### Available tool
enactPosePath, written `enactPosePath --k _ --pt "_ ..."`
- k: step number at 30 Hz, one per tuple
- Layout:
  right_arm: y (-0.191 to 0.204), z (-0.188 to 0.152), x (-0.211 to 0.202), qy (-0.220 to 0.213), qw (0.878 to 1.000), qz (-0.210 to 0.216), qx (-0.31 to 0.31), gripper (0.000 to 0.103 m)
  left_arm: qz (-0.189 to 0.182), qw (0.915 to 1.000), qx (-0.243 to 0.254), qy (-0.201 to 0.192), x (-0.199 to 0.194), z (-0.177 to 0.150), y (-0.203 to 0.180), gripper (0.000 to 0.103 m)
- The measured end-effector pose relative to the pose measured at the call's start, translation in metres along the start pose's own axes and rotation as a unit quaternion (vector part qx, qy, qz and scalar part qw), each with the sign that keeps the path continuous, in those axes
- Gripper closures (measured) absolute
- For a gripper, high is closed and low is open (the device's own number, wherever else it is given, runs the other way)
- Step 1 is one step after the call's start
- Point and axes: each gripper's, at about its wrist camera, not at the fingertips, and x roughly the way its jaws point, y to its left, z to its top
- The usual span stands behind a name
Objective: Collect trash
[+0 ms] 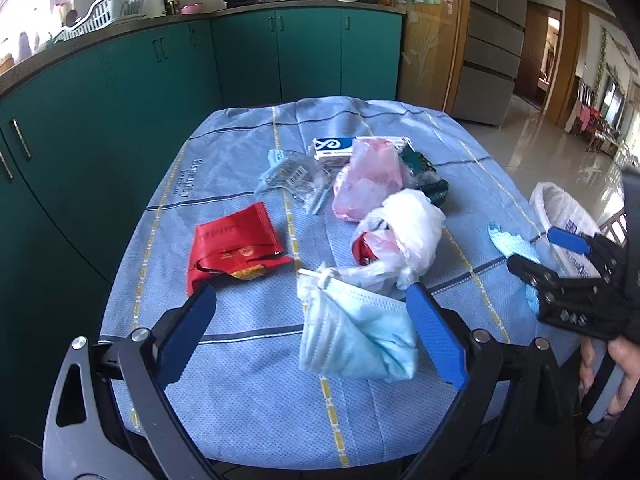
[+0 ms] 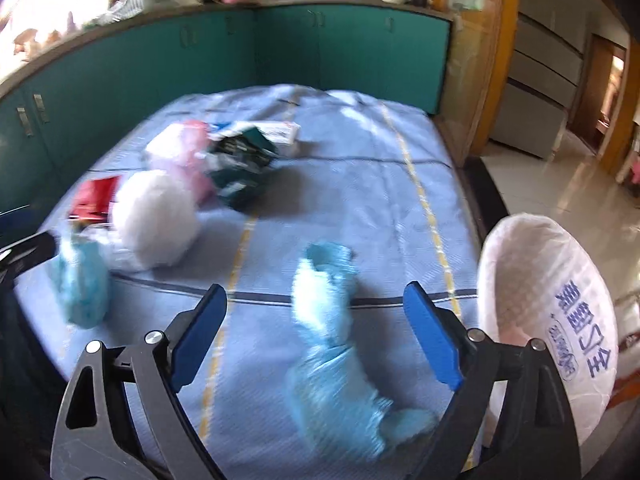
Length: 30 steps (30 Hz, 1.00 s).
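Litter covers a cloth-draped surface (image 1: 224, 208) as a person works two claws over it. The left claw (image 1: 312, 336) hangs spread around a folded mask (image 1: 356, 336) near the front edge, pads not pressing. The right claw (image 2: 316, 332) stands spread over a crumpled blue piece (image 2: 332, 344) by the right edge, gripping nothing. Just off that edge waits a white-lined bin (image 2: 548, 312). Most of the job looks undone: a red bag (image 1: 232, 248), white bag (image 1: 404, 232), pink bag (image 1: 368, 176) and carton (image 1: 340, 146) remain mid-surface. The far right stretch lies open for travel toward the bin.
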Motion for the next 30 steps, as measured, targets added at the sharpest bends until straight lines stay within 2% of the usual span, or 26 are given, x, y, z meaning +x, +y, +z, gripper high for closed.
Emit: enactPosePath --k 1,5,8,10,11,12,17,18,30 --pt "-0.001 0.0 0.003 0.004 1.0 -0.003 0.003 0.015 0.002 1.0 0.006 0.002 0.001 -0.001 -0.003 0.007" --pt "-0.003 -0.004 0.013 0.011 0.999 0.031 0.018 0.015 0.012 0.9996 0.024 0.002 0.004 -0.003 -0.008 0.007" --pt "0.004 -0.008 0.018 0.017 1.0 0.025 0.003 0.015 0.012 0.9998 0.017 0.005 0.006 -0.002 -0.003 0.007" --pt "0.008 -0.011 0.019 0.019 1.0 0.02 -0.008 0.029 0.009 0.9999 0.009 0.008 0.007 -0.003 0.0 0.007" --pt "0.01 -0.013 0.02 0.022 1.0 0.019 -0.012 0.04 0.006 0.9999 0.006 0.013 0.009 -0.003 0.001 0.007" --pt "0.01 -0.013 0.021 0.024 0.999 0.023 -0.013 0.047 0.006 0.9999 0.005 0.015 0.01 -0.004 0.002 0.007" --pt "0.009 -0.015 0.018 0.018 0.999 0.027 -0.015 0.072 0.003 0.9997 -0.002 0.023 0.015 -0.004 0.005 0.007" --pt "0.007 -0.016 0.017 0.018 0.999 0.03 -0.01 0.075 0.002 0.9997 -0.003 0.023 0.015 -0.004 0.005 0.007" --pt "-0.02 -0.021 -0.004 0.006 0.999 0.02 0.028 0.079 0.002 0.9996 -0.003 0.026 0.018 -0.005 0.004 0.007"
